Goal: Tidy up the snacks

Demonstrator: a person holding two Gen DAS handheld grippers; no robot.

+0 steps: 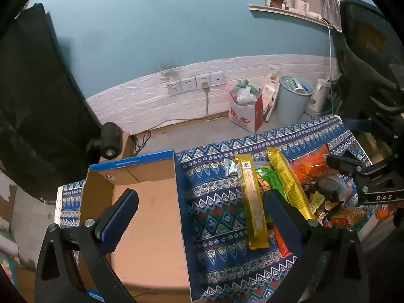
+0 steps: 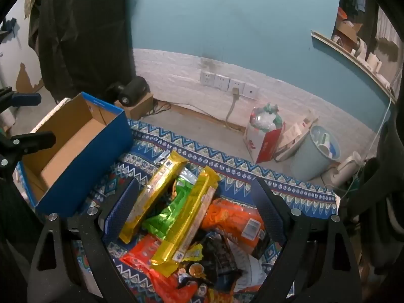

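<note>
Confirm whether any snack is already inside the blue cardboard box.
No. The blue cardboard box shows only its bare brown floor, while the snack packets all lie on the patterned cloth beside it.

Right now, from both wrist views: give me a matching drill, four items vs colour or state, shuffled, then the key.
Column 1:
1. cardboard box
2. long wafer packs
3. crinkled snack bag between them
4. left gripper

Column 2:
A. green
B. open, nothing between its fingers
C. gold foil
D. blue outside, empty inside

Pairs: 1-D, 2-C, 3-A, 4-B
</note>
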